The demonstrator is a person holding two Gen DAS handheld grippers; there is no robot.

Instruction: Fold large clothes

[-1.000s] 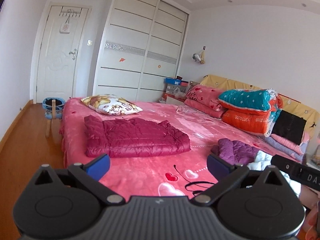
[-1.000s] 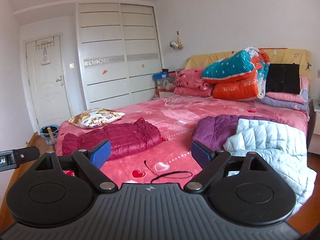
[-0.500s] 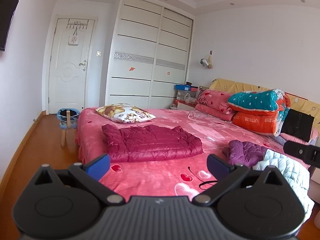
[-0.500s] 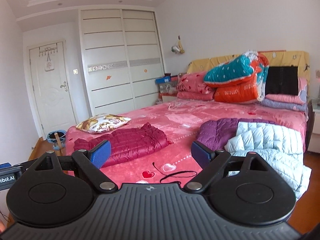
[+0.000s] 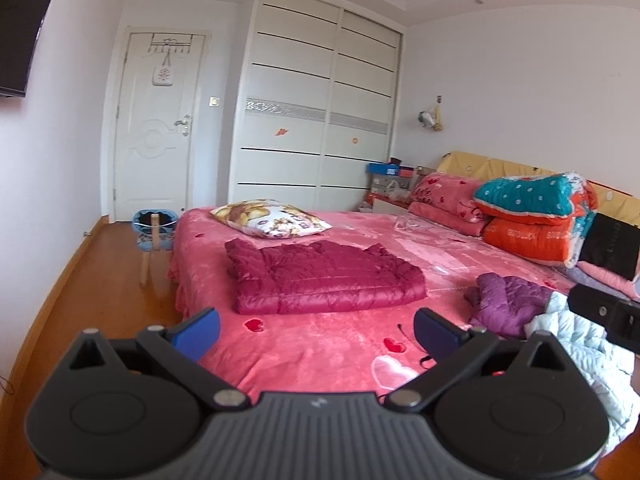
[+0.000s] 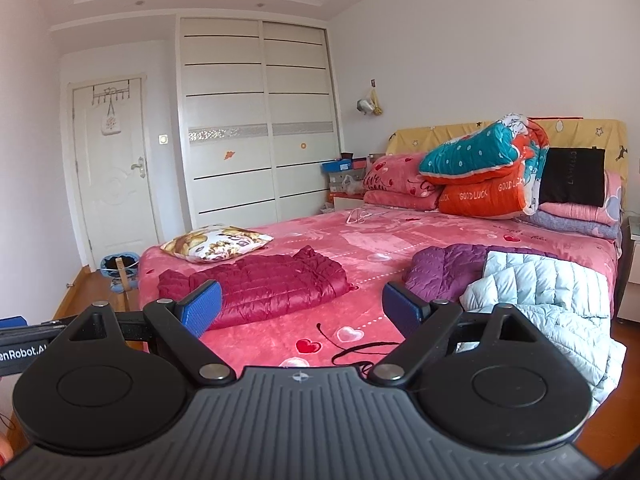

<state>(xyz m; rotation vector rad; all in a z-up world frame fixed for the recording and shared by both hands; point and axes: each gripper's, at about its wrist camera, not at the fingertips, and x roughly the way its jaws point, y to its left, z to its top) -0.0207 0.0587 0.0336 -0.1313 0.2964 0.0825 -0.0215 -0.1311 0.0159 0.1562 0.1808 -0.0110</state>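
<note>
i see my left hand-held gripper spread wide, holding nothing, and my right hand-held gripper likewise wide and empty, both above the bed edge. folded red jacket lies on the bed; purple jacket beside white jacket. orange quilt reads "good luck".

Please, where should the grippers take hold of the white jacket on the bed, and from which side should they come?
Probably at the hanging edge of the white jacket, coming from the foot of the bed. It lies crumpled, partly over the purple jacket, and drapes off the bed there, so loose fabric is free to pinch. Both the left gripper and the right gripper are open and empty.
</note>
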